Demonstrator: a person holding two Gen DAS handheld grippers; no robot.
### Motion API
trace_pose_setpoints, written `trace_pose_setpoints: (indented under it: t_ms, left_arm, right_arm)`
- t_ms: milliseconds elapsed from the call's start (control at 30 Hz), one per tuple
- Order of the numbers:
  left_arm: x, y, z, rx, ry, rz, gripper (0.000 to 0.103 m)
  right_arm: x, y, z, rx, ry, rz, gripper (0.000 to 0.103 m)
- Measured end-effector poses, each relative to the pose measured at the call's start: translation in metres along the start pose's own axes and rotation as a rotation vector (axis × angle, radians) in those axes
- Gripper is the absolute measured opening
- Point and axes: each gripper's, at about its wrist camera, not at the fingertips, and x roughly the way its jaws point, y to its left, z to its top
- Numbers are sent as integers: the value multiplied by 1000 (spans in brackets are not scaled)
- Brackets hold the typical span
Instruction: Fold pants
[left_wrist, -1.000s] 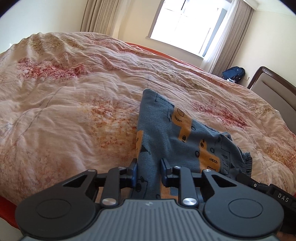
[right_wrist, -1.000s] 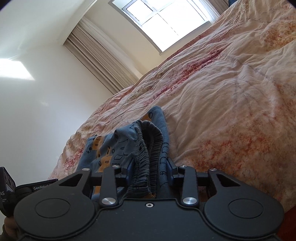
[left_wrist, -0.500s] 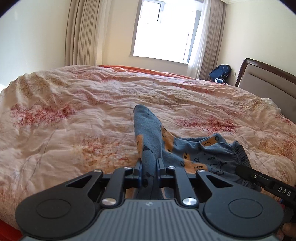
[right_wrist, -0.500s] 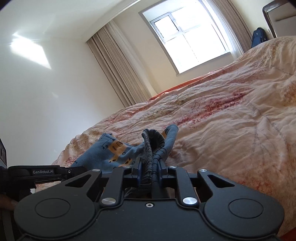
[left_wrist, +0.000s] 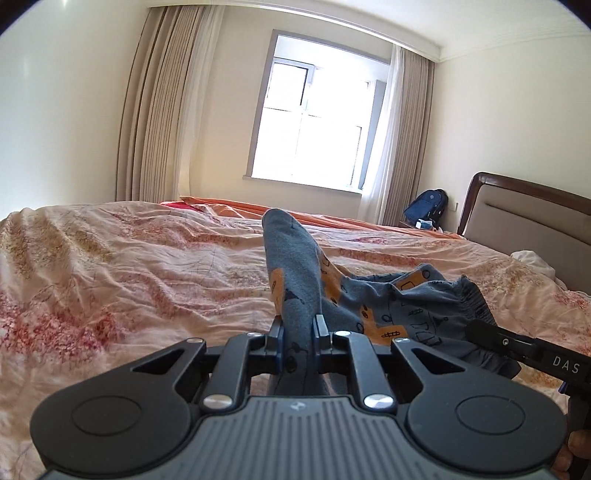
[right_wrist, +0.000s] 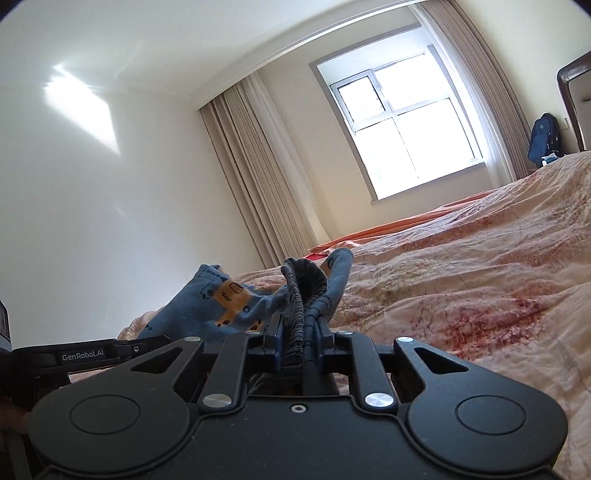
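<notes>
On the bed (left_wrist: 129, 266), one pair of pants (left_wrist: 295, 280) is clamped by two grippers, left gripper (left_wrist: 298, 334) and right gripper (right_wrist: 300, 328).

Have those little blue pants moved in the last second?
Yes. The pants, clamped in the left gripper, have come up: their tip now overlaps the orange sheet, having lain lower on the quilt.

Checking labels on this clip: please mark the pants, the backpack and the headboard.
pants (left_wrist: 295, 266), left wrist view, on the blue leg rising from the left tongs.
backpack (left_wrist: 426, 208), left wrist view, on its blue front, by the curtain.
headboard (left_wrist: 524, 229), left wrist view, on the padded panel inside the wooden frame.
</notes>
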Motion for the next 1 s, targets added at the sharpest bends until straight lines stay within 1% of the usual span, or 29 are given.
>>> trace_pose_setpoints:
  t_ms: [100, 167, 233, 300, 367, 433, 500, 533, 567, 600, 633, 667, 700, 733, 767, 800, 833, 867, 933, 1000]
  left_arm:
    - [27, 11, -6, -20, 14, 3, 15]
    - [45, 19, -14, -57, 50, 7, 15]
    - [66, 30, -31, -134, 116, 14, 15]
    - [77, 37, -45, -174, 153, 54, 17]
    - [79, 44, -54, -203, 149, 42, 18]
    - [82, 48, -55, -214, 147, 36, 19]
    - [82, 49, -55, -210, 150, 38, 22]
    - [82, 47, -55, -206, 150, 41, 23]
    - [82, 47, -56, -203, 150, 46, 28]
    - [82, 46, -56, -201, 148, 54, 35]
    - [80, 45, -54, -201, 152, 58, 39]
    - [78, 44, -52, -203, 156, 61, 45]
    - [77, 44, -52, -204, 157, 65, 54]
    - [75, 43, -50, -205, 157, 72, 61]
    - [71, 42, -49, -207, 154, 80, 77]
    - [66, 41, -47, -210, 145, 87, 86]
    - [61, 40, -45, -212, 131, 91, 87]
    - [54, 39, -42, -211, 117, 95, 88]
    - [44, 36, -37, -203, 110, 98, 91]
    - [33, 31, -33, -191, 95, 105, 97]
  right_arm:
    - [24, -7, -5, 15, 12, -21, 18]
    - [40, -14, -14, 29, 43, -54, 18]
    - [56, -22, -27, 38, 86, -102, 18]
    - [68, -31, -42, 62, 127, -151, 18]
    - [68, -37, -47, 83, 126, -149, 19]
    - [69, -38, -50, 83, 126, -148, 21]
    - [70, -39, -51, 85, 129, -157, 24]
    - [71, -40, -52, 89, 131, -164, 27]
    - [72, -41, -53, 95, 132, -169, 30]
    - [72, -42, -53, 99, 131, -173, 32]
    - [73, -43, -52, 102, 132, -173, 36]
    - [73, -43, -51, 103, 136, -173, 42]
    - [73, -42, -50, 103, 139, -172, 46]
    - [73, -41, -49, 100, 141, -174, 57]
    - [71, -39, -47, 94, 136, -176, 68]
    - [67, -35, -44, 82, 122, -180, 74]
    - [62, -31, -41, 71, 105, -185, 85]
    - [57, -28, -38, 61, 89, -184, 91]
    - [46, -21, -32, 48, 68, -183, 94]
    - [32, -14, -26, 35, 41, -186, 99]
